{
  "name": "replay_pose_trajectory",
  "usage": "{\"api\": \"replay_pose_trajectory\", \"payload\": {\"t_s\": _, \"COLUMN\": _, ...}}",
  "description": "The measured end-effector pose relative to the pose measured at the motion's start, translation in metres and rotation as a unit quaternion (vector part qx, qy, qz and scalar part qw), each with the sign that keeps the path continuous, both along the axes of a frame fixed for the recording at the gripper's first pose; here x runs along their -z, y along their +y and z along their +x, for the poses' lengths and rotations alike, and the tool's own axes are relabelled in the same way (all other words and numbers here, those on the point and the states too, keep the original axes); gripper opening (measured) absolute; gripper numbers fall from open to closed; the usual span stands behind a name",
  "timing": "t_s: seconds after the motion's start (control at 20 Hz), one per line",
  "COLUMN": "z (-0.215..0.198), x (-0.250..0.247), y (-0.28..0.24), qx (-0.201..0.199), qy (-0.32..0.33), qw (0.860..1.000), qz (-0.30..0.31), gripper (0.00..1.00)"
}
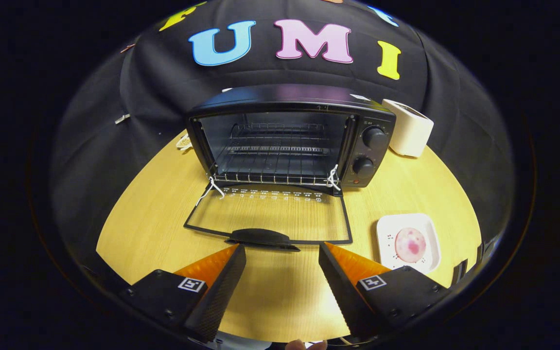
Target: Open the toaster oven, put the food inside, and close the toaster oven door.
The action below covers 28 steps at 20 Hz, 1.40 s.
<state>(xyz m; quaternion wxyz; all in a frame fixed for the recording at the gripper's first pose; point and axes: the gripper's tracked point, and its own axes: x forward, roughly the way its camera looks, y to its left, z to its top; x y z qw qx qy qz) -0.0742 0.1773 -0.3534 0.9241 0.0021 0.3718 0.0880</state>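
Toaster oven (289,141) stands at the far side of the round wooden tabletop (158,214), straight ahead of the hand-held gripper (282,257), with its glass door (270,214) already dropped flat toward the fingers. The door's dark handle (260,237) lies just beyond the fingertips, about midway between them. Inside, a wire rack (275,163) sits bare, so the opening step looks done and the loading step is still to come.

The food, a round pink-blotched bun (410,244), rests on a small white square plate (409,242) ahead of the gripper and to its right, just beside the door's right edge and near the right finger. Being round, the bun has no long axis to line up with. The fingers are spread wide with nothing between them but bare wood.

Judging from this, the next move calls for a swing to the right, away from the door.

A white appliance (409,129) stands beside the oven's two control knobs (370,150). Small print along the door's hinge edge is too fine to read.
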Motion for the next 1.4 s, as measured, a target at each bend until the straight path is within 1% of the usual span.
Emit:
{"api": "replay_pose_trajectory", "payload": {"t_s": 0.2, "z": -0.009, "x": -0.013, "y": -0.031, "qx": -0.022, "qy": 0.0, "qw": 1.0, "qz": 0.011, "gripper": 0.99}}
{"api": "replay_pose_trajectory", "payload": {"t_s": 0.45, "z": -0.024, "x": -0.012, "y": -0.087, "qx": -0.039, "qy": 0.041, "qw": 0.998, "qz": 0.014, "gripper": 0.99}}
{"api": "replay_pose_trajectory", "payload": {"t_s": 0.6, "z": -0.029, "x": -0.003, "y": -0.123, "qx": -0.046, "qy": 0.077, "qw": 0.996, "qz": 0.014, "gripper": 0.99}}
{"api": "replay_pose_trajectory", "payload": {"t_s": 0.9, "z": -0.025, "x": 0.015, "y": -0.206, "qx": -0.021, "qy": 0.132, "qw": 0.991, "qz": 0.01, "gripper": 0.98}}
{"api": "replay_pose_trajectory", "payload": {"t_s": 1.15, "z": -0.004, "x": 0.035, "y": -0.254, "qx": -0.006, "qy": 0.173, "qw": 0.985, "qz": 0.006, "gripper": 0.98}}
{"api": "replay_pose_trajectory", "payload": {"t_s": 1.25, "z": 0.005, "x": 0.047, "y": -0.27, "qx": 0.006, "qy": 0.198, "qw": 0.98, "qz": 0.009, "gripper": 0.98}}
{"api": "replay_pose_trajectory", "payload": {"t_s": 1.4, "z": 0.02, "x": 0.069, "y": -0.29, "qx": 0.023, "qy": 0.233, "qw": 0.972, "qz": 0.012, "gripper": 0.94}}
